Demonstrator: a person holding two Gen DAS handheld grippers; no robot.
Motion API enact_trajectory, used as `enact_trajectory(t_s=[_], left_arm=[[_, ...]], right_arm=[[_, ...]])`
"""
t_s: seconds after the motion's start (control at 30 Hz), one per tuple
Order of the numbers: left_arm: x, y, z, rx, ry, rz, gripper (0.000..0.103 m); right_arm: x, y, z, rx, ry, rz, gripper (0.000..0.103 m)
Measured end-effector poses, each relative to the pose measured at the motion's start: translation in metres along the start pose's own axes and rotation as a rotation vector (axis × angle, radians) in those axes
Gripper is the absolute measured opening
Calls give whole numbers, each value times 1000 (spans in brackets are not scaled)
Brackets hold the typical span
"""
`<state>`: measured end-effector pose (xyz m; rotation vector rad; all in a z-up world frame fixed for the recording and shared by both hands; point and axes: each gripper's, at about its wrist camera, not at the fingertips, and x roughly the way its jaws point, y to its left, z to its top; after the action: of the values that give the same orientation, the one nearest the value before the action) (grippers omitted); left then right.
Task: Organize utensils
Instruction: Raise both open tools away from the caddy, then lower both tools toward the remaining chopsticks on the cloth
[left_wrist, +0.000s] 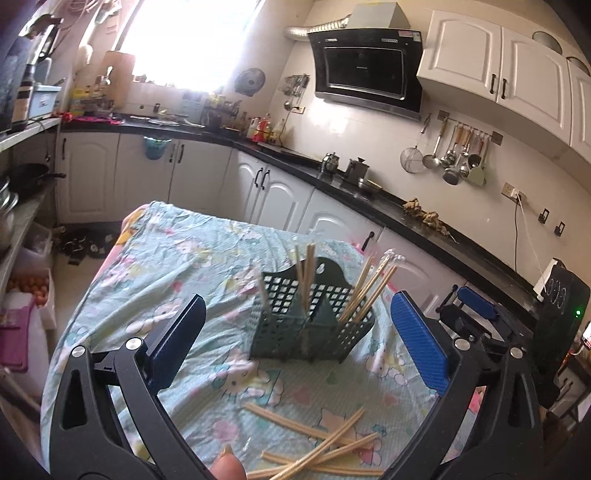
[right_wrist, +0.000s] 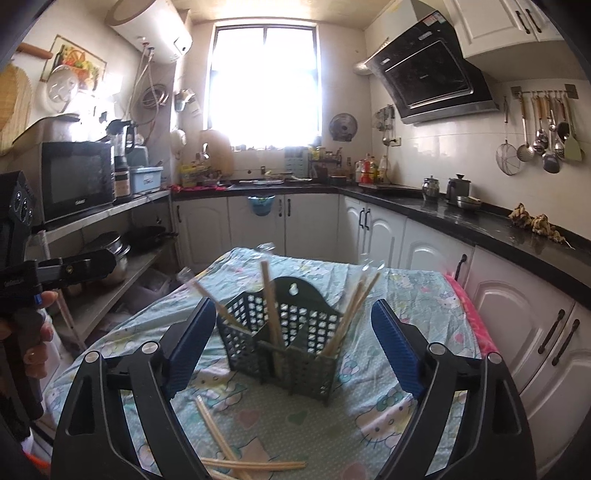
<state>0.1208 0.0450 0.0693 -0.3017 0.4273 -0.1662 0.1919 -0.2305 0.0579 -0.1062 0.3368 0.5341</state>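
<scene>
A dark green lattice utensil holder (left_wrist: 310, 325) stands on the cloth-covered table (left_wrist: 177, 266), with several wooden chopsticks (left_wrist: 364, 291) upright in its compartments. It also shows in the right wrist view (right_wrist: 284, 339). Loose chopsticks (left_wrist: 317, 446) lie on the cloth in front, also in the right wrist view (right_wrist: 236, 458). My left gripper (left_wrist: 295, 332) is open and empty, above the loose chopsticks. My right gripper (right_wrist: 293, 343) is open and empty, its fingers either side of the holder, nearer the camera. The right gripper shows at the right in the left wrist view (left_wrist: 476, 306).
Black countertops (right_wrist: 461, 218) with white cabinets (right_wrist: 424, 251) run behind and to the right of the table. A shelf with a microwave (right_wrist: 74, 181) and pans stands at the left. Ladles hang on the wall (right_wrist: 543, 140).
</scene>
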Motion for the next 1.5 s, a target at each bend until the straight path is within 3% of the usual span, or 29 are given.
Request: enact_trajectory(t_s=[0.47,0.93,1.5], left_arm=[[-25,29,-27,-50,55,50,92],[-31,46,-62,-35,147,78,92],[-29,78,-110,-94,303,88,91]], right_arm=[[-10,32,-23,-53,70,59,87],[-11,54,-48,-118,142,103,88],[11,96,-94,-290,318,196,88]])
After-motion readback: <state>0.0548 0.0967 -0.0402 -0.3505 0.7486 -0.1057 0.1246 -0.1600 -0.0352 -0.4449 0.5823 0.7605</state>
